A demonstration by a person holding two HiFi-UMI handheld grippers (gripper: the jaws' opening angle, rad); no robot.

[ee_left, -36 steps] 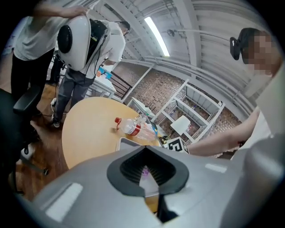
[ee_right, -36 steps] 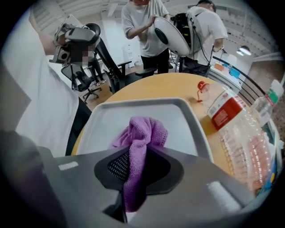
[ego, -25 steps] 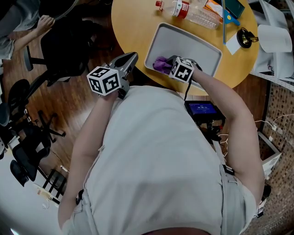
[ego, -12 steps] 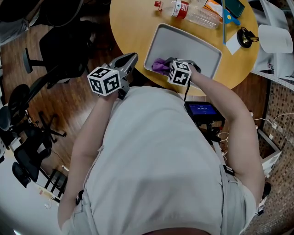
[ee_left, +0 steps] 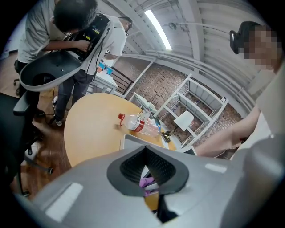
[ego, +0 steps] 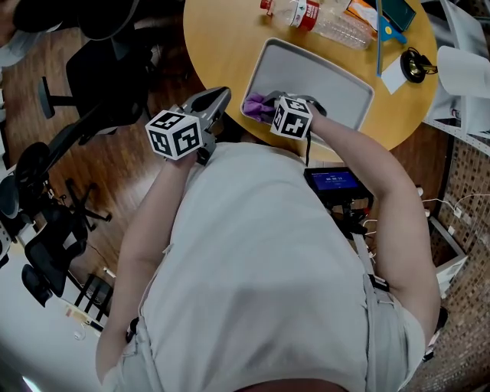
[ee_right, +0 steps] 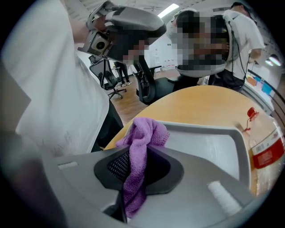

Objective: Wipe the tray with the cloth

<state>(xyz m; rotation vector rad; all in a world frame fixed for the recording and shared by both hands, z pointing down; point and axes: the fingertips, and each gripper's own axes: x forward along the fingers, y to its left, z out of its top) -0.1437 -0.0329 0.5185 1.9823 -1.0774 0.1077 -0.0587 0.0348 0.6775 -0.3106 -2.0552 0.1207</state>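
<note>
A grey tray (ego: 329, 73) lies on the round wooden table (ego: 218, 38). My right gripper (ego: 271, 107) is at the tray's near left corner, shut on a purple cloth (ego: 257, 105) that rests on the tray floor by the rim. In the right gripper view the cloth (ee_right: 143, 142) hangs bunched between the jaws, above the tray (ee_right: 209, 144). My left gripper (ego: 217, 96) hovers off the table's edge, left of the tray, with its jaws together and nothing in them. Through a slit between those jaws, the left gripper view shows a bit of the cloth (ee_left: 147, 182).
A plastic bottle with a red label (ego: 321, 17) lies beyond the tray. Papers (ego: 390, 73) and a small black object (ego: 413, 63) sit at the table's right. Black office chairs (ego: 107, 76) stand to the left. A device with a blue screen (ego: 334, 181) sits below the table's edge.
The right gripper has slid the cloth leftward along the tray's near side to its left corner. The left gripper has stayed in place.
</note>
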